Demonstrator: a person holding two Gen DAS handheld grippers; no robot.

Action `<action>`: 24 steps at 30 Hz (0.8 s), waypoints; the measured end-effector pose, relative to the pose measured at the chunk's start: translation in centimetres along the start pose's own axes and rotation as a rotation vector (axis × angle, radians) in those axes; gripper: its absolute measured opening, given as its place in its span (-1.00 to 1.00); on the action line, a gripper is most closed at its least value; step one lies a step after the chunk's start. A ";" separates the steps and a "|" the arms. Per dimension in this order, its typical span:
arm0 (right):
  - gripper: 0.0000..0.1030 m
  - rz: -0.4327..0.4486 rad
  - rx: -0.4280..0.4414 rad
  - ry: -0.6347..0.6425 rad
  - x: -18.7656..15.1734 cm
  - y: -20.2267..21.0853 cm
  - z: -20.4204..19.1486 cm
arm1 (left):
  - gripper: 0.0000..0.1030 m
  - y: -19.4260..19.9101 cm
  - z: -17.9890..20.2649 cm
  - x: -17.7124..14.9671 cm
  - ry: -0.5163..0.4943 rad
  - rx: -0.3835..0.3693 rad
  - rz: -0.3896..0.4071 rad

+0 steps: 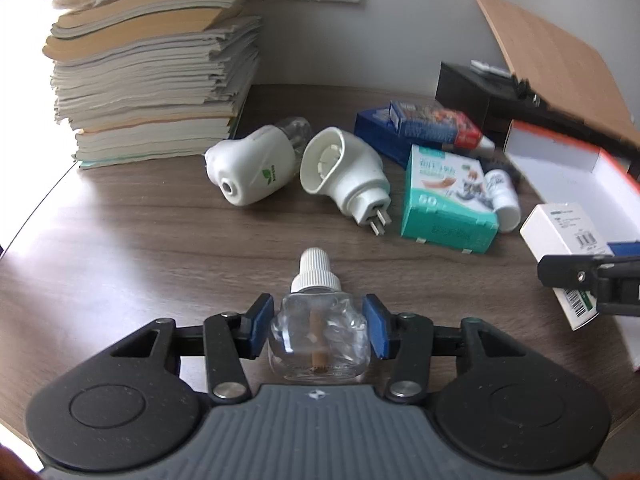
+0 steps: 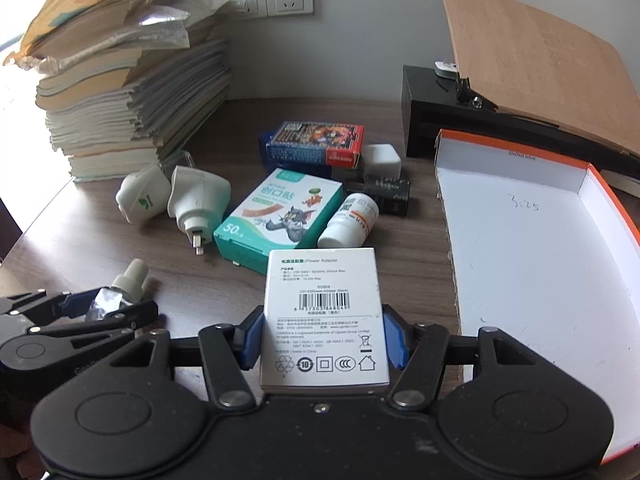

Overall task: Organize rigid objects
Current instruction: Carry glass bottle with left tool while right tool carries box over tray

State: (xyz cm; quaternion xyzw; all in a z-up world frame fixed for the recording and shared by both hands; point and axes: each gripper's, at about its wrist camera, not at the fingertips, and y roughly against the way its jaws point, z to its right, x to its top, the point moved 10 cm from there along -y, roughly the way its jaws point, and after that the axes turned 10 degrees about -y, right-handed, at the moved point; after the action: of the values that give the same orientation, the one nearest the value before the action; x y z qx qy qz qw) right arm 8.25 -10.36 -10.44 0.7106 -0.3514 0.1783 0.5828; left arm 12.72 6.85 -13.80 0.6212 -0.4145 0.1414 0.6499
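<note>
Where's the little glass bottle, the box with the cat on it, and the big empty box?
glass bottle [image 1: 318, 342], left wrist view, on its clear belly between the tongs.
cat box [image 2: 280, 210], right wrist view, on its printed top face.
big box [image 2: 532, 264], right wrist view, on its bare white floor.

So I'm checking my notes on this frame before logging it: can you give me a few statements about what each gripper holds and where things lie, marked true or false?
1. The left tongs are shut on a clear refill bottle. True.
2. The right tongs are open and hold nothing. False: they are shut on a white power adapter box.
3. The orange-rimmed box lid already holds the pill bottle. False: the pill bottle lies on the table beside the teal plaster box.
4. Two white plug-in vaporizers lie near the paper stack. True.
</note>
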 end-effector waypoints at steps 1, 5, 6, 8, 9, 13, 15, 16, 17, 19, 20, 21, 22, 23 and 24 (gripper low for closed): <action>0.37 0.009 0.002 0.000 0.2 0.3 0.1 | -0.04 0.4 0.0 0.3 -0.001 0.006 0.011; 0.37 0.037 0.017 -0.013 0.9 1.5 0.8 | -0.04 2.1 0.9 2.0 0.006 0.000 0.057; 0.37 0.042 0.016 -0.012 1.0 1.8 1.0 | -0.04 2.5 1.3 2.4 0.003 -0.002 0.067; 0.37 0.052 0.017 -0.021 1.2 2.4 1.7 | -0.04 3.1 2.1 3.0 -0.001 -0.009 0.082; 0.37 0.060 0.018 -0.027 1.3 2.8 2.1 | -0.04 3.4 2.6 3.4 -0.007 -0.013 0.089; 0.37 0.108 0.009 -0.056 2.1 4.6 4.0 | -0.04 4.6 4.9 5.4 -0.024 -0.033 0.128; 0.37 0.135 -0.003 -0.069 2.7 5.5 5.3 | -0.04 5.1 6.3 6.6 -0.042 -0.049 0.155; 0.37 0.146 -0.010 -0.078 2.9 6.0 6.0 | -0.04 5.3 7.1 7.1 -0.050 -0.059 0.164; 0.37 0.155 -0.016 -0.088 3.2 6.4 6.8 | -0.04 5.5 7.9 7.5 -0.056 -0.066 0.173; 0.37 0.175 -0.032 -0.109 3.6 7.3 8.3 | -0.04 5.7 9.5 8.4 -0.064 -0.088 0.187; 0.37 0.185 -0.040 -0.119 3.8 7.7 9.2 | -0.04 5.8 10.4 8.8 -0.068 -0.098 0.189; 0.37 0.194 -0.050 -0.127 3.9 8.2 10.0 | -0.04 5.9 11.1 9.2 -0.067 -0.109 0.190; 0.37 0.202 -0.059 -0.135 3.9 8.4 10.8 | -0.04 5.9 11.9 9.5 -0.068 -0.122 0.192; 0.37 0.210 -0.069 -0.142 3.9 8.7 11.5 | -0.04 6.0 12.7 9.8 -0.072 -0.132 0.196; 0.37 0.217 -0.078 -0.150 3.9 8.9 12.2 | -0.04 6.1 13.5 10.2 -0.076 -0.142 0.199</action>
State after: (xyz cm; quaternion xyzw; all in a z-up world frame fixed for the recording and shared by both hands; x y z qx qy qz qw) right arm 2.77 -23.83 -4.72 0.6567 -0.4754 0.1727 0.5594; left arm 9.80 -7.89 -3.88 0.5343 -0.5075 0.1521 0.6587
